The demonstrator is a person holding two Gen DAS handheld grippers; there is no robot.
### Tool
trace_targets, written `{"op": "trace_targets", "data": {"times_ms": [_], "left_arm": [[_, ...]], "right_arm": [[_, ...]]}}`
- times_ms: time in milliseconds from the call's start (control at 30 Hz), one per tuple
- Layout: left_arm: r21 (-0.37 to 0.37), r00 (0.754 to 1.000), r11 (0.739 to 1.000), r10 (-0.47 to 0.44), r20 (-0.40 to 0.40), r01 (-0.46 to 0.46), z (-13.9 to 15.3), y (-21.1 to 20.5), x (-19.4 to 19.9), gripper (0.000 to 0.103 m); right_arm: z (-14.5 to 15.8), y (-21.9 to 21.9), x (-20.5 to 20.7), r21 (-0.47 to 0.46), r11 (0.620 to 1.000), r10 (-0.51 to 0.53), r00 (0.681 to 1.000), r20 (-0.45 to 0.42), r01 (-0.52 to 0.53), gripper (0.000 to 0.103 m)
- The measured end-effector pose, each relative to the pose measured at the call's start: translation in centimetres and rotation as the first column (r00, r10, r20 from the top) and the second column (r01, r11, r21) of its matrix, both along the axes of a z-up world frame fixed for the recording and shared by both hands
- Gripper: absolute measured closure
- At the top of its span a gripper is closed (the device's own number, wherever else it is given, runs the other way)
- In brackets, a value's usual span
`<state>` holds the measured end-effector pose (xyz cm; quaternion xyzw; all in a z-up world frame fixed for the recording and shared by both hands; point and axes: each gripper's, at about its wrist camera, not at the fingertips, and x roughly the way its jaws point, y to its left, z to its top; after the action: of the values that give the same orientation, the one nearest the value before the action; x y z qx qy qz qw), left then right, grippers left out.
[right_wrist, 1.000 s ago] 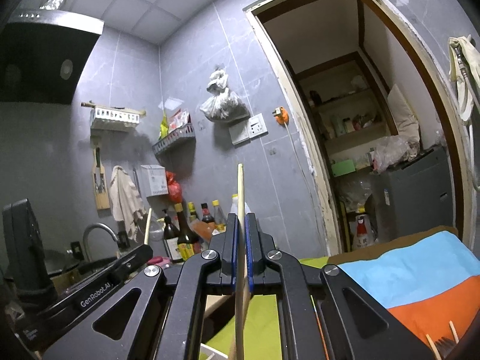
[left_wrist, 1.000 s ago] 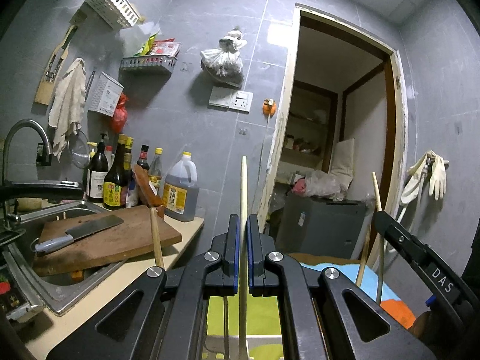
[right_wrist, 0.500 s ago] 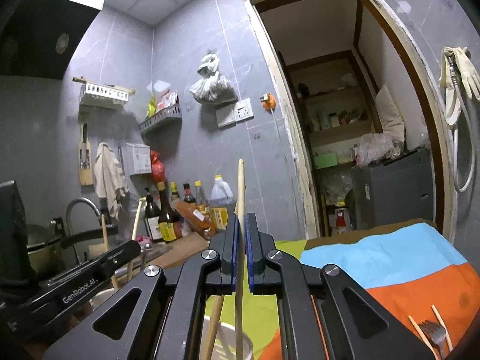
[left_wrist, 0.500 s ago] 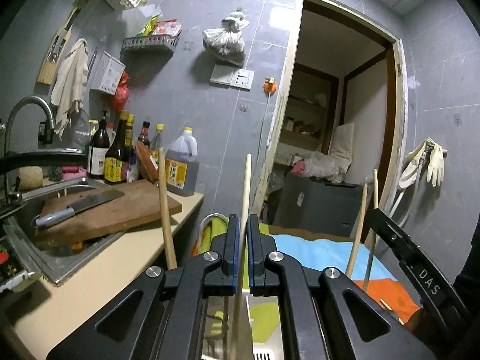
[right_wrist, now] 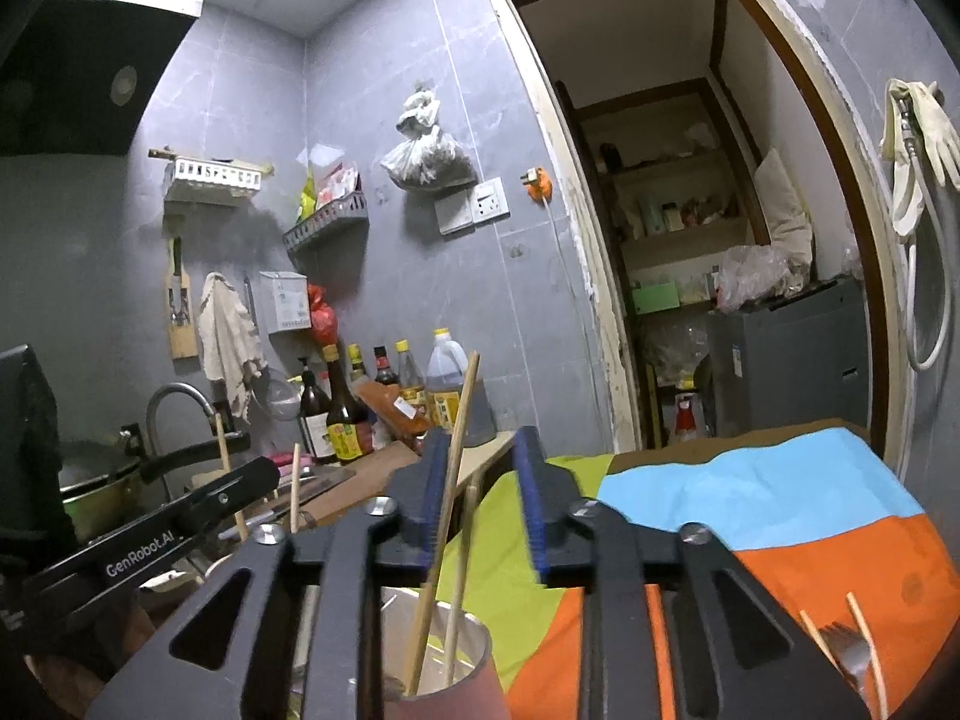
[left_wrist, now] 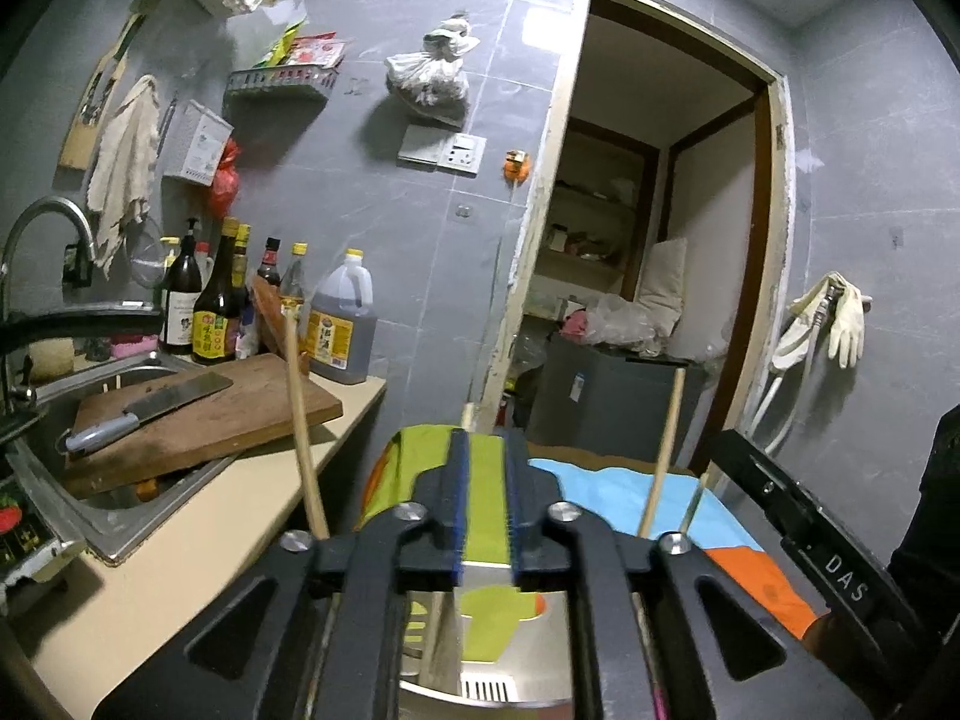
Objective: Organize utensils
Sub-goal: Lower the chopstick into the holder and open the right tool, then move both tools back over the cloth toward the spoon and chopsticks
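Note:
Both grippers hang over a steel utensil cup [right_wrist: 456, 654] that stands on a table with a green, blue and orange cloth [right_wrist: 750, 498]. My left gripper [left_wrist: 485, 480] is open and empty; a chopstick [left_wrist: 441, 618] leans in the cup [left_wrist: 528, 666] below it, with other chopsticks [left_wrist: 303, 420] standing to each side. My right gripper [right_wrist: 480, 498] is open; a chopstick [right_wrist: 447, 486] leans against its left pad with its lower end in the cup. A fork [right_wrist: 849, 657] and two more chopsticks lie on the cloth at the lower right.
A counter on the left holds a sink [left_wrist: 66, 480], a cutting board [left_wrist: 204, 414] with a cleaver [left_wrist: 150, 405], and several bottles [left_wrist: 216, 306]. A doorway [left_wrist: 660, 276] opens behind the table. The right gripper's body [left_wrist: 810, 546] shows in the left wrist view.
Both grippers have dropped toward the cup and opened. The chopsticks they each held have slid down into the cup.

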<state>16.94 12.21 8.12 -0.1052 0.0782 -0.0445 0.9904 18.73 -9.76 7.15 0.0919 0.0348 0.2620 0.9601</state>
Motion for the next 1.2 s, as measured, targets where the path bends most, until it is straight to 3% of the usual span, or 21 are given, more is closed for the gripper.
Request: {"op": "trace_targets", "data": {"times_ms": [100, 200, 400, 500, 900, 1200], "left_arm": [[-0.008, 1.0, 1.0, -0.022, 0.013, 0.022, 0.9, -0.5, -0.5, 0.073], [-0.015, 0.999, 0.999, -0.04, 0.025, 0.04, 1.6, -1.3, -1.0, 0.066], [-0.006, 0.997, 0.998, -0.066, 0.031, 0.066, 2.9, -3.6, -1.7, 0.05], [-0.01, 0.996, 0.997, -0.078, 0.034, 0.078, 3.2, -4.8, -2.0, 0.045], [0.029, 0.989, 0.989, -0.147, 0.034, 0.146, 3.1, -10.6, -2.6, 0.021], [0.044, 0.984, 0.983, -0.178, -0.013, 0.179, 1.2, -14.0, -2.5, 0.012]], "right_arm": [[1.1, -1.1, -0.5, -0.006, 1.0, -0.015, 1.0, 0.018, 0.015, 0.074], [2.1, -2.5, -1.2, -0.008, 0.999, -0.031, 0.999, 0.042, 0.031, 0.06], [4.0, -5.8, -2.3, -0.041, 0.996, -0.076, 0.994, 0.076, 0.079, 0.047], [4.5, -7.3, -3.0, -0.06, 0.994, -0.09, 0.992, 0.091, 0.096, 0.034], [4.1, -12.6, -5.2, -0.108, 0.972, -0.196, 0.974, 0.113, 0.208, 0.003], [2.9, -16.5, -5.2, -0.117, 0.959, -0.251, 0.965, 0.077, 0.259, 0.0]]}}
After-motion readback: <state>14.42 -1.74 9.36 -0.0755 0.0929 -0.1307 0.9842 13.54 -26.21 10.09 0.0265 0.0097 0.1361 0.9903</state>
